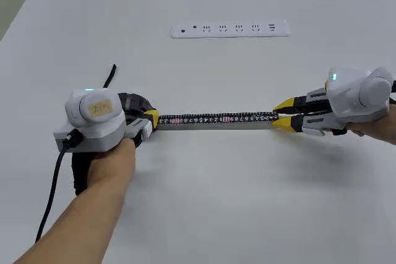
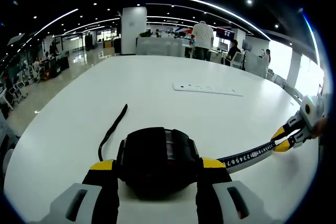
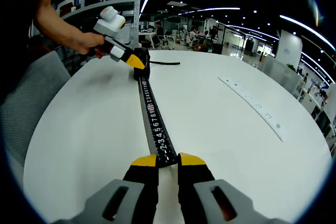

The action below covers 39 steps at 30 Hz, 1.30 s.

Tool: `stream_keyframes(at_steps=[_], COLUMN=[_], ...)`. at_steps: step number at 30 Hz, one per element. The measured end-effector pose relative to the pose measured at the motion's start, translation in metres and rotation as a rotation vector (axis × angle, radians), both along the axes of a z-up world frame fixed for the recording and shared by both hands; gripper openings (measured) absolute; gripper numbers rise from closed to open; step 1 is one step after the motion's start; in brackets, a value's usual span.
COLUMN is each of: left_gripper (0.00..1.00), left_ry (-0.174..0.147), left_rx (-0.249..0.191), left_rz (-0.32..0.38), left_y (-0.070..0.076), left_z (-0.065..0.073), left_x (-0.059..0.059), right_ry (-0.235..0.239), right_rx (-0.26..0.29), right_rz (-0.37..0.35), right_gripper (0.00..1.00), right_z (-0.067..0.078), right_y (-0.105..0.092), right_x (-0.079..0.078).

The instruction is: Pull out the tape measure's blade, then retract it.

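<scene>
Head view: left tongs (image 1: pixel 147 123) are clamping the tape measure (image 1: pixel 131 104) on the tabletop (image 1: pixel 216 202), right tongs (image 1: pixel 283 115) are pinching the blade (image 1: pixel 216 118) by its tip, stretched between them; pull-out is looking done, retraction is waiting.

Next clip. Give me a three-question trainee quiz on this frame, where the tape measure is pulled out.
1. True or false: the left tongs are shut on the tape measure case.
2. What do the right tongs grip? A) the end of the blade B) a screwdriver C) nothing
3. Fill the gap: beyond the blade, on the table, lies a white ____.
Key: 1 true; 2 A; 3 power strip.
</scene>
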<state>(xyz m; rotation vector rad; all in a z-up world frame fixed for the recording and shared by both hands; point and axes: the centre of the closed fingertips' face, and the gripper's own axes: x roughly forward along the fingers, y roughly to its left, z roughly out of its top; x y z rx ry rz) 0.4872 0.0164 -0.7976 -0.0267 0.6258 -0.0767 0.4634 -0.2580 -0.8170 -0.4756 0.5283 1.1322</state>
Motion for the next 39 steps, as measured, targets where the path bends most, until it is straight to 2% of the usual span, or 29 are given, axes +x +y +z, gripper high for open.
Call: stream_keyframes(at_steps=[11,29,36,37,39], left_gripper=[0.56,0.56,0.56,0.56,0.56], left_ry=[0.003,0.013,0.014,0.014,0.016], left_rx=[-0.006,-0.025,-0.026,-0.037,-0.038], left_rz=[0.002,0.005,0.005,0.011,0.011], left_y=[0.0,0.0,0.0,0.001,0.001], left_z=[0.0,0.0,0.0,0.0,0.001], left_x=[0.001,0.001,0.001,0.0,0.0], right_ry=[0.007,0.006,0.005,0.007,0.006], right_rx=[0.011,0.044,0.044,0.055,0.056], right_rz=[0.006,0.039,0.04,0.046,0.049], right_gripper=[0.12,0.12,0.12,0.12,0.12], right_z=[0.0,0.003,0.003,0.004,0.005], right_y=[0.007,0.037,0.039,0.047,0.05], right_x=[0.001,0.004,0.004,0.004,0.004])
